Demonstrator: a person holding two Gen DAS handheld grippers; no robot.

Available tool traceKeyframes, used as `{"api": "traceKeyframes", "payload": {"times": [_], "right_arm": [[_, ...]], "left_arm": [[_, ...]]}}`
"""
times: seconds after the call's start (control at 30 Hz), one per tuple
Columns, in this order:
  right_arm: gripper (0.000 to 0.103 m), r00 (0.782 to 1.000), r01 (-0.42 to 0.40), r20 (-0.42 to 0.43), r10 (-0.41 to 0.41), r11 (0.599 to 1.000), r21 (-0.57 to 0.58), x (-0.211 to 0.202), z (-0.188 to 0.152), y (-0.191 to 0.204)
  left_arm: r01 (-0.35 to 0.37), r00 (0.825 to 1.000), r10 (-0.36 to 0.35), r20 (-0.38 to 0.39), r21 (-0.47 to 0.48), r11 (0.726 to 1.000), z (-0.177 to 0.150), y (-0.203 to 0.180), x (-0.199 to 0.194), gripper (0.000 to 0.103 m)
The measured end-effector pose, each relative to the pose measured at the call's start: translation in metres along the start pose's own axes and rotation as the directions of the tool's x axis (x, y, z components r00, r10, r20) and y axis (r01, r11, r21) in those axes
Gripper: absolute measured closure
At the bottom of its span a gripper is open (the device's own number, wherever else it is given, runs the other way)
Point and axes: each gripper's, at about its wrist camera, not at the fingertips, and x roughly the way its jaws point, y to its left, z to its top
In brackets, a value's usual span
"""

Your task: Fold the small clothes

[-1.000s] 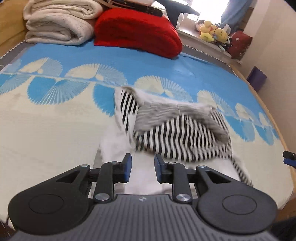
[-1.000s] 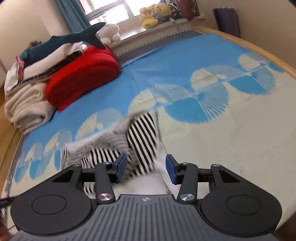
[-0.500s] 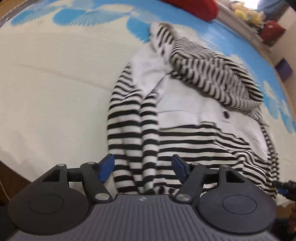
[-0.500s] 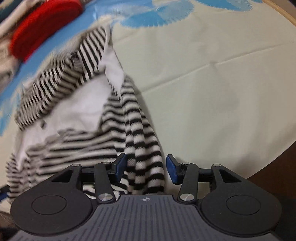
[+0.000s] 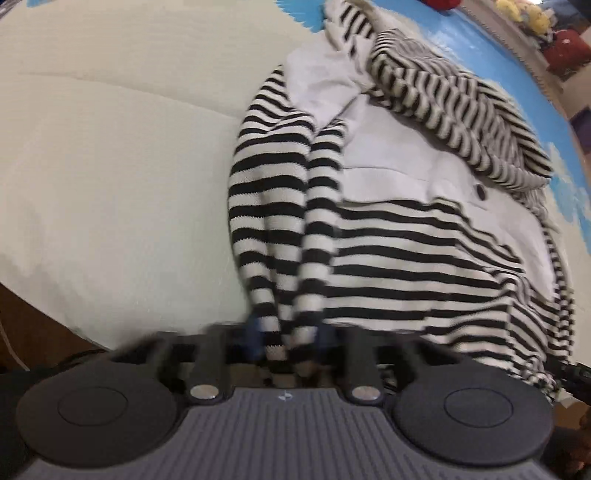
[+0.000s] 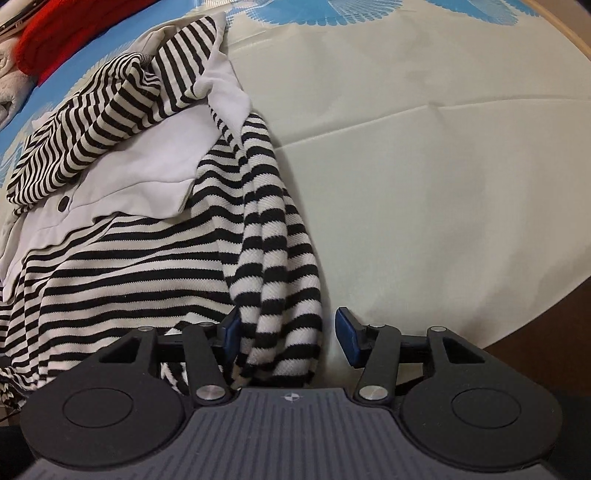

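The left tool (image 5: 288, 341), its jaws just closed, is clamped on one bunched sleeve of the black-and-white striped knit top (image 5: 406, 251) at the bed's (image 5: 110, 166) near edge; the right tool (image 6: 288, 338) stands open astride the other sleeve, both sleeves running lengthwise away from the tools.

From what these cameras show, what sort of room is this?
Probably a bedroom: a striped top lies on a bed sheet, with a red cushion and plush toys beyond.
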Motion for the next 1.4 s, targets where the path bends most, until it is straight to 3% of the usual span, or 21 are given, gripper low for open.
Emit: {"api": "traceKeyframes", "payload": {"times": [0.07, 0.2, 0.23, 0.4, 0.57, 0.67, 0.8, 0.97, 1.07, 1.1, 1.13, 1.27, 1.4], "right_arm": [[0.062, 1.0, -0.016, 0.009, 0.016, 1.0, 0.004, -0.003, -0.001, 0.0], [0.094, 0.997, -0.044, 0.064, 0.046, 0.999, -0.03, -0.02, -0.004, 0.008], [0.096, 0.995, -0.043, 0.09, 0.046, 0.999, -0.033, -0.027, -0.005, 0.009], [0.097, 0.99, -0.085, 0.125, 0.069, 0.989, 0.123, -0.048, -0.006, -0.016], [0.096, 0.999, -0.001, 0.039, -0.004, 0.994, 0.111, -0.033, -0.013, -0.013], [0.085, 0.999, 0.046, -0.001, -0.046, 0.998, 0.043, -0.017, -0.01, -0.003], [0.069, 0.998, 0.069, -0.018, -0.068, 0.996, 0.052, -0.009, -0.006, 0.0], [0.067, 0.997, 0.059, -0.045, -0.056, 0.996, 0.067, -0.002, -0.005, -0.002], [0.074, 0.998, 0.05, -0.034, -0.048, 0.997, 0.059, -0.006, -0.01, 0.0], [0.085, 0.999, 0.028, -0.027, -0.026, 0.998, 0.063, -0.007, -0.01, 0.0], [0.093, 1.0, 0.016, -0.02, -0.014, 0.998, 0.062, -0.011, -0.011, 0.0], [0.096, 0.999, -0.017, 0.048, 0.014, 0.997, 0.071, -0.026, -0.011, 0.0], [0.097, 0.985, -0.108, 0.144, 0.094, 0.99, 0.093, -0.059, -0.002, -0.005]], "left_arm": [[0.007, 1.0, -0.007, 0.029, 0.012, 1.0, -0.003, -0.002, -0.007, 0.095], [0.024, 0.996, -0.026, 0.084, 0.026, 0.999, -0.009, -0.006, -0.025, 0.096], [0.032, 0.995, -0.035, 0.094, 0.026, 0.999, -0.009, -0.005, -0.029, 0.096], [0.082, 0.991, -0.08, 0.108, -0.012, 0.997, -0.009, 0.002, -0.041, 0.096], [-0.001, 1.0, 0.002, -0.002, 0.043, 0.999, -0.016, -0.004, -0.025, 0.094], [0.004, 0.999, -0.004, -0.032, 0.007, 1.0, -0.009, 0.0, -0.02, 0.084], [-0.007, 0.999, 0.007, -0.049, -0.014, 1.0, -0.007, 0.005, -0.019, 0.074], [-0.021, 0.998, 0.022, -0.052, 0.012, 1.0, -0.013, 0.002, -0.015, 0.073], [-0.028, 0.998, 0.03, -0.051, 0.028, 0.999, -0.016, -0.002, -0.012, 0.074], [-0.025, 0.999, 0.027, -0.047, 0.032, 0.999, -0.017, -0.002, -0.012, 0.079], [-0.015, 0.999, 0.017, -0.04, 0.038, 0.999, -0.017, -0.003, -0.013, 0.093], [0.001, 1.0, -0.002, 0.007, 0.056, 0.998, -0.019, -0.009, -0.025, 0.097], [0.046, 0.995, -0.052, 0.085, 0.076, 0.996, -0.017, -0.009, -0.058, 0.097]]}}
